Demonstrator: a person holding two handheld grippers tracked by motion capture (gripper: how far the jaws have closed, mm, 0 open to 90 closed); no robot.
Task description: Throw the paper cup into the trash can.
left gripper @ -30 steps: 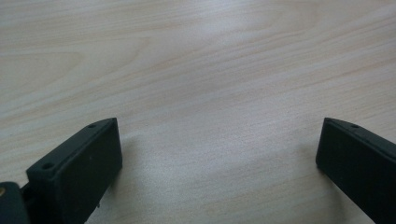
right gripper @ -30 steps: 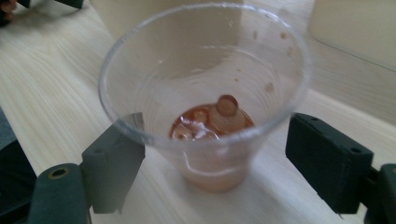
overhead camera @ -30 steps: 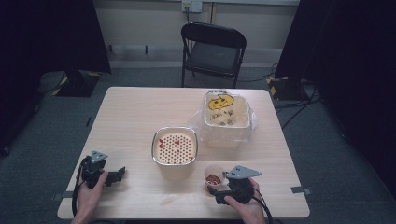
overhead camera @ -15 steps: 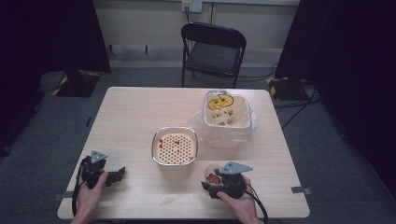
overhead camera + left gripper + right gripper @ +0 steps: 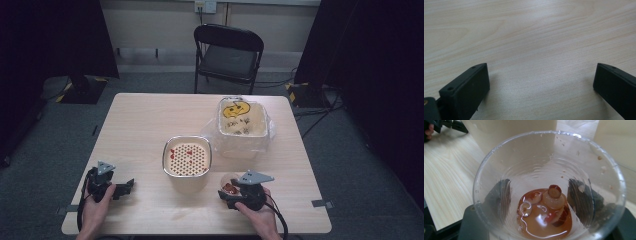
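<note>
The clear plastic cup (image 5: 549, 187), thin, easily crushed and sloshing with broth and leftovers, sits near the desk's (image 5: 140, 125) front edge between the right gripper's (image 5: 231, 189) fingers, just closing low on its wall, beside the strainer bowl (image 5: 187, 156); the left gripper's (image 5: 122, 186) fingers gape wide, empty.

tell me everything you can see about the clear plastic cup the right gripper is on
The clear plastic cup is thin, see-through and upright on the wooden table, beside the strainer bowl. Splashes and specks dot its inner wall. At its bottom lies a little amber liquid with reddish and pale food bits. The right gripper has just been closing on it, its black jaws showing through both sides against the wall.
</note>
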